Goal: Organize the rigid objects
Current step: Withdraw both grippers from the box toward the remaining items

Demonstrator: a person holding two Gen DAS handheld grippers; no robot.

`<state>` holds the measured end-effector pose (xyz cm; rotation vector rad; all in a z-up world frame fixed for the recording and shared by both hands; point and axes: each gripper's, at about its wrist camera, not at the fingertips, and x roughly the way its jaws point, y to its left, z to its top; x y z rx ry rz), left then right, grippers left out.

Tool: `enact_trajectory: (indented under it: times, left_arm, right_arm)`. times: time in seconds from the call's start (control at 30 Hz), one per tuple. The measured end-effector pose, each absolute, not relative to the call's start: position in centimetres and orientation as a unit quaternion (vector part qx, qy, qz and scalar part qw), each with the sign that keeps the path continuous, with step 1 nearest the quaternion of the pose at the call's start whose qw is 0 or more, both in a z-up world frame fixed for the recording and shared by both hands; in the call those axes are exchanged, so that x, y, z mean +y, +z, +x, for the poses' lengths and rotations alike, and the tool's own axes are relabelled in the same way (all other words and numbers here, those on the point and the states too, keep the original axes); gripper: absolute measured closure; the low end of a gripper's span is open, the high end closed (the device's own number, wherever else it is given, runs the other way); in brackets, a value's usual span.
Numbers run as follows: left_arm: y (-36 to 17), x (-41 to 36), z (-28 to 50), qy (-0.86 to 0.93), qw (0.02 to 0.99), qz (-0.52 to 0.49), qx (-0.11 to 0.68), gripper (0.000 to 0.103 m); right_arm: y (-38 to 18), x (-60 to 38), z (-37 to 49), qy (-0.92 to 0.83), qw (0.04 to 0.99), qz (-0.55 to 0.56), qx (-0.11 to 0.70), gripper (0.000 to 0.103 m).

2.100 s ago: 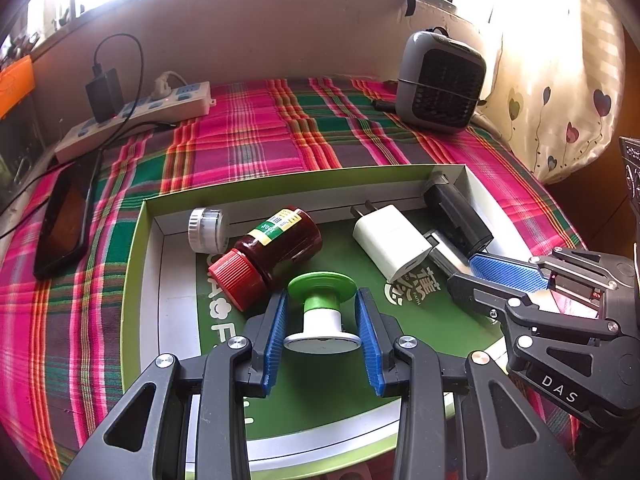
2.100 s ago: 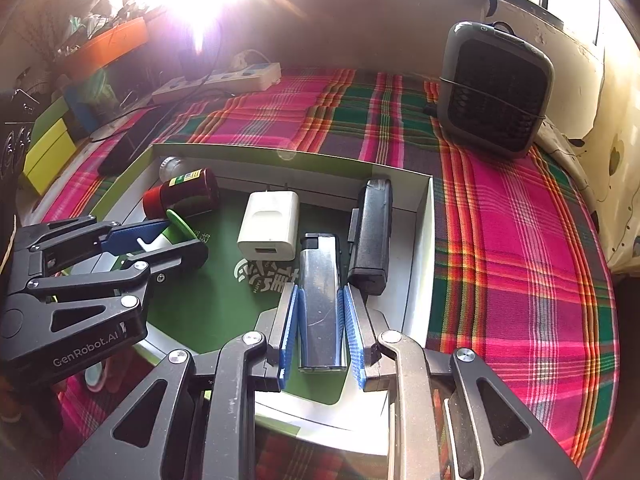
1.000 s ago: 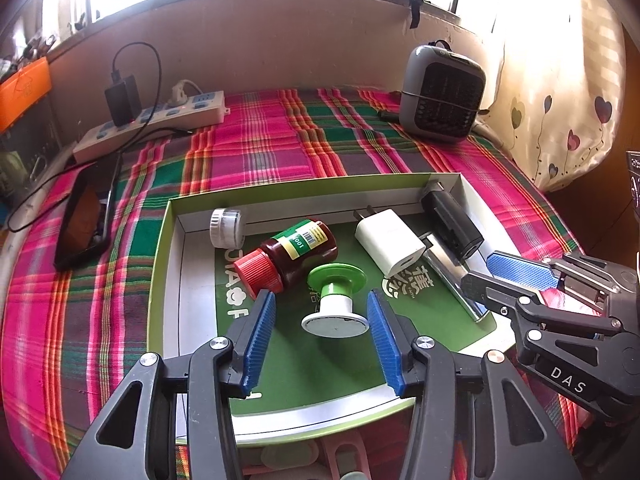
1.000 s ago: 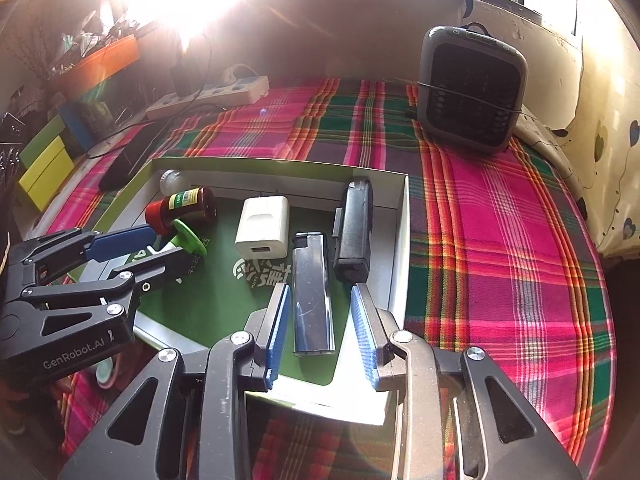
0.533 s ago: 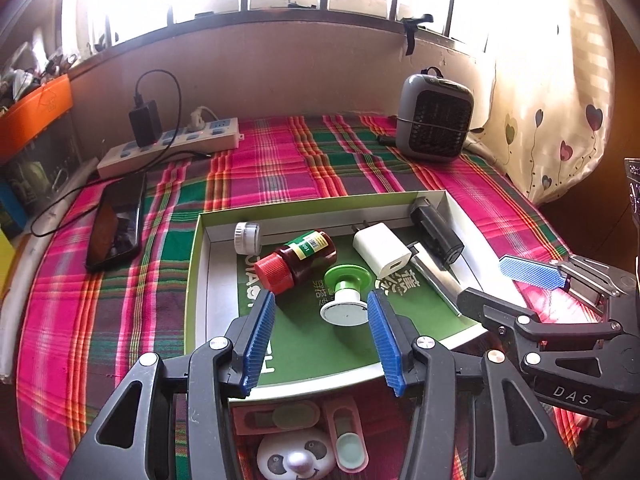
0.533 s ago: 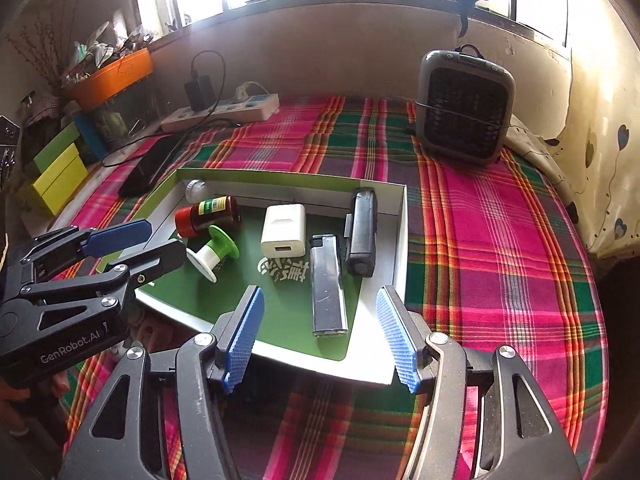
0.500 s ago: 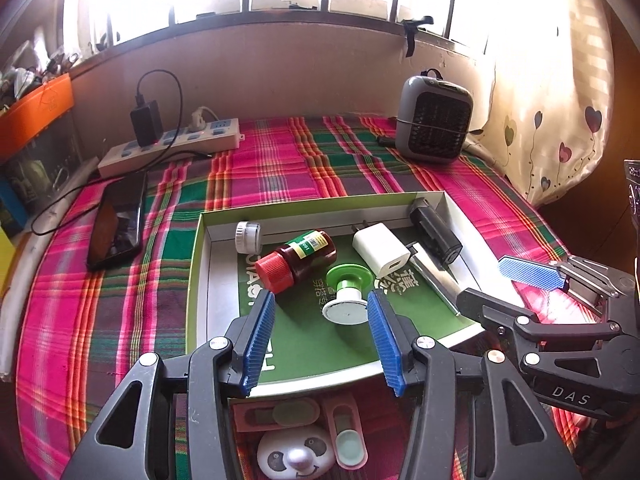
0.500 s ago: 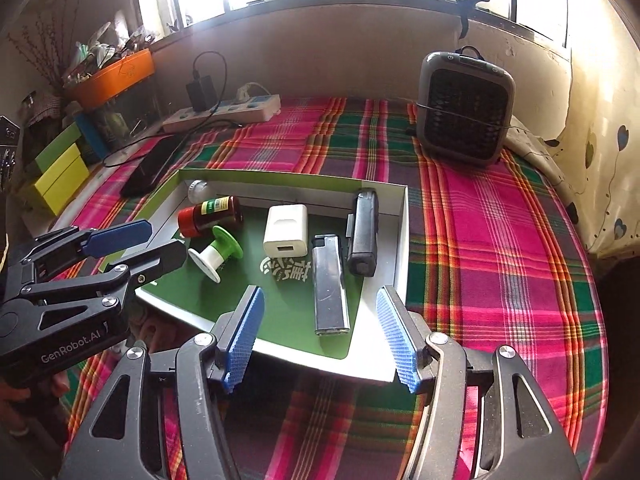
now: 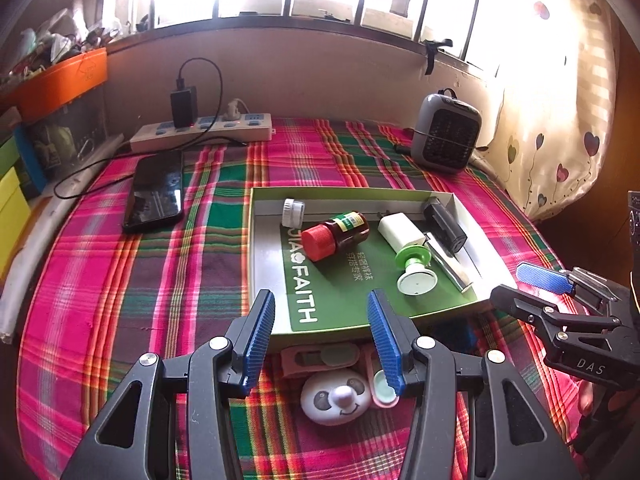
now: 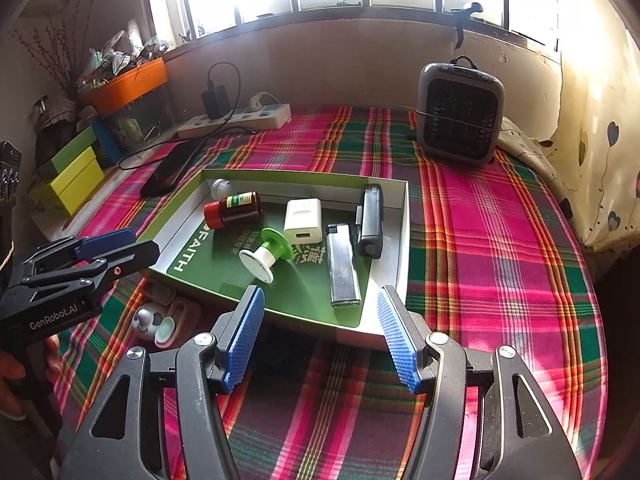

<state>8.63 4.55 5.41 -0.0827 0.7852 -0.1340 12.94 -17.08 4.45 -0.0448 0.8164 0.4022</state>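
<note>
A green shallow box (image 9: pixel 256 248) (image 10: pixel 402 240) lies on the plaid cloth. In it lie a brown bottle with a red cap (image 9: pixel 335 235) (image 10: pixel 234 209), a white charger (image 9: pixel 400 230) (image 10: pixel 303 221), a green and white spool (image 9: pixel 414 270) (image 10: pixel 267 254), a silver lighter (image 9: pixel 448 266) (image 10: pixel 342 270), a black device (image 9: pixel 444 222) (image 10: pixel 370 220) and a small white jar (image 9: pixel 293 212) (image 10: pixel 221 188). My left gripper (image 9: pixel 322 338) (image 10: pixel 116 248) is open and empty at the box's near edge. My right gripper (image 10: pixel 320 336) (image 9: pixel 520 284) is open and empty, just short of the box's near right corner.
A panda-face item (image 9: pixel 336 398) (image 10: pixel 146 322) and pink cases (image 9: pixel 320 358) lie just outside the box's near edge. A black phone (image 9: pixel 154 192), a power strip (image 9: pixel 202 130) and a grey heater (image 9: pixel 446 138) (image 10: pixel 460 112) stand at the back. Coloured boxes (image 10: pixel 74 176) sit at the left.
Both grippers let go of the spool and the lighter, opened wide and pulled back from the box. Both items lie in the box.
</note>
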Motion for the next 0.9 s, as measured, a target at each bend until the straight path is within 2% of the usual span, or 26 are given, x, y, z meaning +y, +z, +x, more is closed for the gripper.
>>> enact_trajectory:
  times: [0.43, 0.9]
  left_arm:
    - [2.5, 8.2, 5.8, -0.065, 0.906, -0.081, 0.411, 0.055]
    - [1.3, 7.2, 5.7, -0.114, 0.891, -0.106, 0.427, 0.055]
  right_arm:
    - [2.8, -15.5, 10.8, 0.229, 0.885, -0.02, 0.406, 0.044]
    - [1.9, -14.1, 10.3, 0.222, 0.879, -0.02, 0.422, 0.044]
